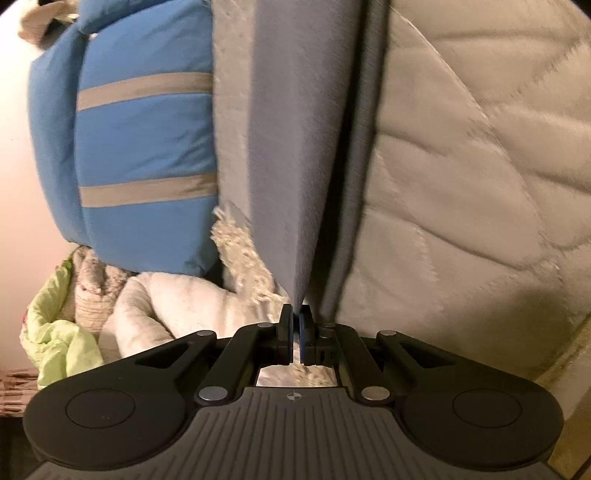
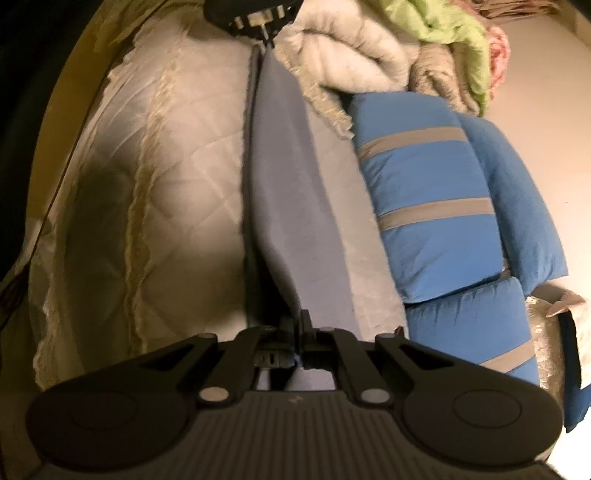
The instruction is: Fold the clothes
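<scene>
Nearest in the left wrist view, the left gripper (image 1: 295, 323) was clamped tight on one end of a grey-lilac cloth garment (image 1: 291, 166), its black jaws pinched together with the fabric rising from them in a narrow, taut ridge. In the right wrist view, the right gripper (image 2: 298, 326) was likewise closed on the opposite end of the same grey-lilac cloth garment (image 2: 284, 206), so the piece hung stretched between the two tools as a long folded strip. At the far end of that strip, the left gripper (image 2: 266, 35) could be seen from the right-hand side, biting the cloth's tip.

The garment ran above a cream quilted bedspread with diamond stitching (image 1: 461, 166), which lay on one side of it. On the other side, just beside the strip, sat a blue pillow with two grey bands across it (image 1: 147, 158), propped against a pale wall (image 1: 14, 166). A fringed off-white woolly blanket (image 1: 243, 254) touched the pillow's edge.

Farther off lay a rumpled heap of white fleecy bedding (image 2: 354, 51) and, beyond it, a crumpled lime-green cloth (image 2: 454, 33) with a pink item (image 2: 500, 48), too blurred to identify, at its edge.
</scene>
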The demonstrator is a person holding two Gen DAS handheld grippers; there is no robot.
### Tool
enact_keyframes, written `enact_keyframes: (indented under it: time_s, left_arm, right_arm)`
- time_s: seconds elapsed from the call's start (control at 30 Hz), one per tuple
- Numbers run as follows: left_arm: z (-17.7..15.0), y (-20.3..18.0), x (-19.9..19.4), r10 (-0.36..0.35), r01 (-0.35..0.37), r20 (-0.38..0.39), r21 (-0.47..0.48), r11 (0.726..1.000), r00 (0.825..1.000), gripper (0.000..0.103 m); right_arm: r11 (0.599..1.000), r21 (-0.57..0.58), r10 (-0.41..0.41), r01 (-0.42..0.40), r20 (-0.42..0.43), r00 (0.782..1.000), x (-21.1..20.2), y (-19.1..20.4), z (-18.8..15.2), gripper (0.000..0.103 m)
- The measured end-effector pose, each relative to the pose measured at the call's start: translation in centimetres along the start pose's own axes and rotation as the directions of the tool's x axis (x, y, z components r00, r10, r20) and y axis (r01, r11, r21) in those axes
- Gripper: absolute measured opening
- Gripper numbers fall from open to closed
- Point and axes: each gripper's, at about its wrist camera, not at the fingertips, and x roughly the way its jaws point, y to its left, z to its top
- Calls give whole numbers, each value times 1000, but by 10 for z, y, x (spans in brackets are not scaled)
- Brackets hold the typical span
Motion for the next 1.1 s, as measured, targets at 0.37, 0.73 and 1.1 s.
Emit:
enact_keyframes:
  time_s: [0.37,0.73,1.1]
  left_arm:
    - [-34,35,-1,-90,62,-99,-251,966,991,68]
    - [-5,137,-46,-284,456,361,-632,626,889,70]
    - [179,176,-58,-485,841,717,-271,468,501,69]
  right_arm:
    - [982,150,115,-118,26,993,-14,-22,5,81]
    - [920,339,190,-194,45,981,-40,-60,-13,98]
    - [879,463,116,-111,18,993,-46,-88,-47,99]
